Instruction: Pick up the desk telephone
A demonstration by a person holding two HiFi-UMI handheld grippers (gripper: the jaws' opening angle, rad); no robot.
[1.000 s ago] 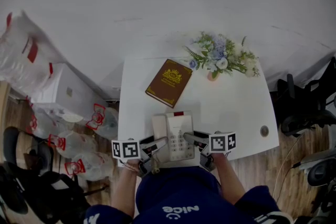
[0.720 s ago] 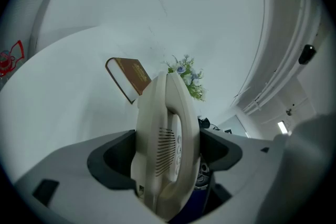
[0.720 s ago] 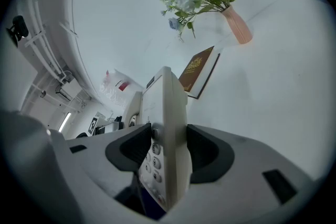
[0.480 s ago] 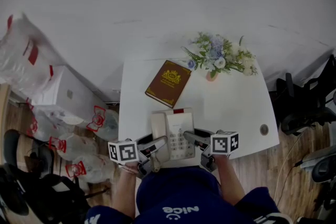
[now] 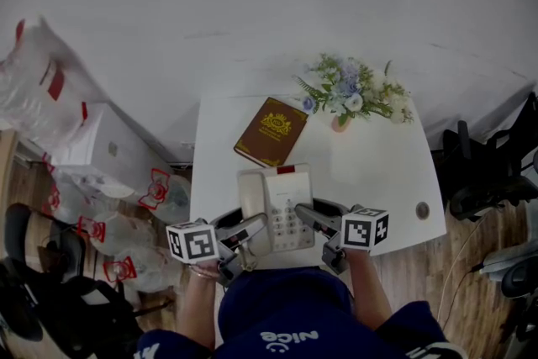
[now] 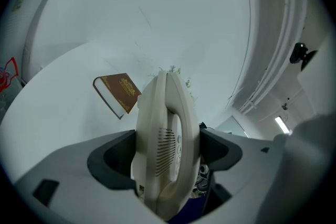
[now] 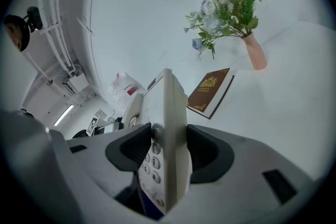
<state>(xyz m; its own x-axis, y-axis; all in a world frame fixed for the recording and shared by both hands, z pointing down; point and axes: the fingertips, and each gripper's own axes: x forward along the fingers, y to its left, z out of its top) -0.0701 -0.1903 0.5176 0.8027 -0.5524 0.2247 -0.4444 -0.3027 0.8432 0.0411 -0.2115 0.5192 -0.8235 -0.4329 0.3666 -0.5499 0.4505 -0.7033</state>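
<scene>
Office-type room: white desk (image 5: 382,181) carrying a telephone (image 5: 282,199), black swivel chairs (image 5: 486,168) at both sides, wood-plank floor (image 5: 437,275) underneath

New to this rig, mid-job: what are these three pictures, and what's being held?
No robot here: a person holds a two-jaw gripper in each hand; the marker cubes are part of them. The wide picture comes from a camera on the person's head, looking down on the white table. The other two come from cameras riding on each gripper. The left gripper and right gripper each clamp one side of the cream push-button desk telephone. Beyond it lie a brown gold-printed book and a pink vase of flowers.
</scene>
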